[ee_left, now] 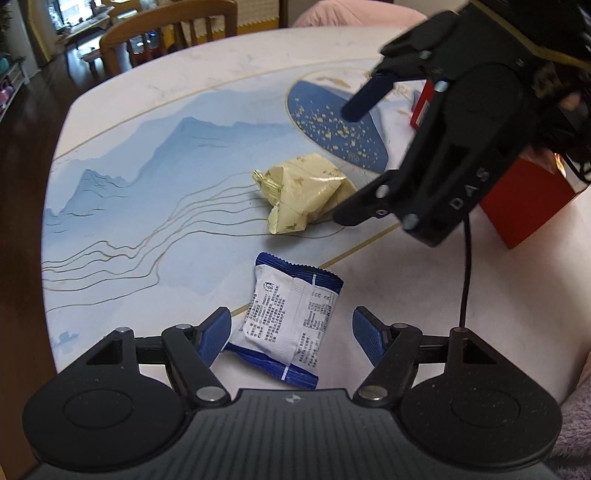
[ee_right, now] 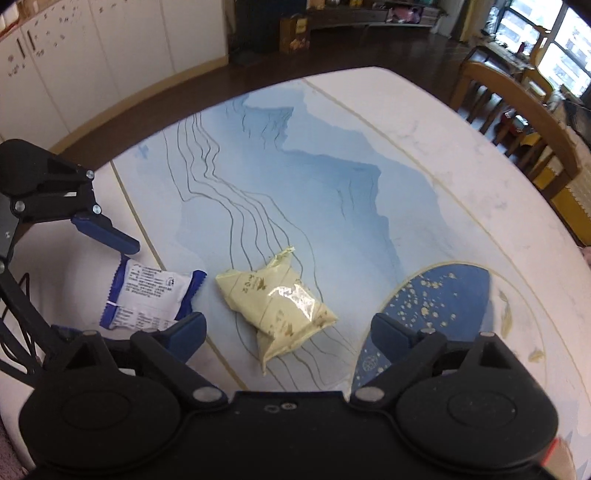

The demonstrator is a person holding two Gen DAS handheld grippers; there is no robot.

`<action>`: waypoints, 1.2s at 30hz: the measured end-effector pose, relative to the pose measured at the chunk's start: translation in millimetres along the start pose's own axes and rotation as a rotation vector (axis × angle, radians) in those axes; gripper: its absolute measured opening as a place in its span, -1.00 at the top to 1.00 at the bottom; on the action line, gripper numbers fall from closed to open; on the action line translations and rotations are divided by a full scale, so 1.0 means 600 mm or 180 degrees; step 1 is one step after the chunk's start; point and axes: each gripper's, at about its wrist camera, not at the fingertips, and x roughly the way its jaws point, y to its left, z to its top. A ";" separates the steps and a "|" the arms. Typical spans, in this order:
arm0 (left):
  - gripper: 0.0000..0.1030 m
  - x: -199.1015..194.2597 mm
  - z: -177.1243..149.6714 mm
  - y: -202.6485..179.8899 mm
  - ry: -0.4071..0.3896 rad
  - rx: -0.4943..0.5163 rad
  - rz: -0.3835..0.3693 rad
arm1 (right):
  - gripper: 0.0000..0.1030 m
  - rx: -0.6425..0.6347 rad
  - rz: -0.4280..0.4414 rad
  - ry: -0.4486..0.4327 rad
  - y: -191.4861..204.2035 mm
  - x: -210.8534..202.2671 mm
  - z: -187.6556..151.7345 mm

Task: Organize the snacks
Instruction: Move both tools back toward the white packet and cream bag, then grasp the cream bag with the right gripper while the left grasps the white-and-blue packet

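A blue-and-white snack packet (ee_left: 291,321) lies print side up on the painted table (ee_left: 155,122). My left gripper (ee_left: 291,330) hangs over it, open, with the packet between its blue pads and a gap on the right side. A crumpled pale yellow packet (ee_left: 303,195) lies just beyond. My right gripper (ee_left: 356,155) comes in from the upper right, open, one finger beside that packet. In the right wrist view the yellow packet (ee_right: 277,306) sits between the wide-spread fingers of the right gripper (ee_right: 290,328). The blue-and-white packet (ee_right: 147,295) lies to its left, under a left gripper finger (ee_right: 107,232).
A red box (ee_left: 517,199) stands at the table's right edge, partly hidden behind the right gripper. A wooden chair (ee_left: 166,33) is at the far side of the table (ee_right: 461,177), seen as the chair (ee_right: 517,107) at right. A dark blue gold-flecked patch (ee_right: 443,295) is painted on the tabletop.
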 end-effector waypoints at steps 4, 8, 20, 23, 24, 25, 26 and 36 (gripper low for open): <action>-0.40 0.018 0.002 0.004 0.0052 0.0082 -0.0036 | -0.85 -0.0191 0.0030 0.0072 0.004 0.024 0.015; -0.40 0.031 0.004 0.003 0.0074 0.0174 -0.0056 | -0.73 -0.0329 0.0047 0.0136 0.010 0.046 0.026; -0.37 0.043 0.002 0.007 -0.0020 0.0092 -0.0079 | -0.32 -0.0270 0.0125 0.0146 0.012 0.064 0.021; -0.27 0.041 -0.001 0.006 -0.0034 0.0073 -0.0054 | -0.13 -0.0191 0.0133 0.0124 0.013 0.060 0.018; -0.24 0.040 -0.001 0.005 -0.0039 0.0068 -0.0020 | -0.08 -0.0154 0.0126 0.0119 0.014 0.058 0.017; -0.18 0.040 -0.002 0.003 -0.0045 0.0067 0.0017 | -0.05 -0.0118 0.0111 0.0114 0.014 0.057 0.017; -0.13 0.041 -0.002 0.004 -0.0048 0.0057 0.0034 | 0.02 -0.0085 0.0095 0.0109 0.015 0.056 0.015; 0.03 0.034 -0.007 0.006 -0.0084 -0.0381 0.0163 | 0.21 0.0519 -0.0063 -0.0023 0.015 0.019 -0.011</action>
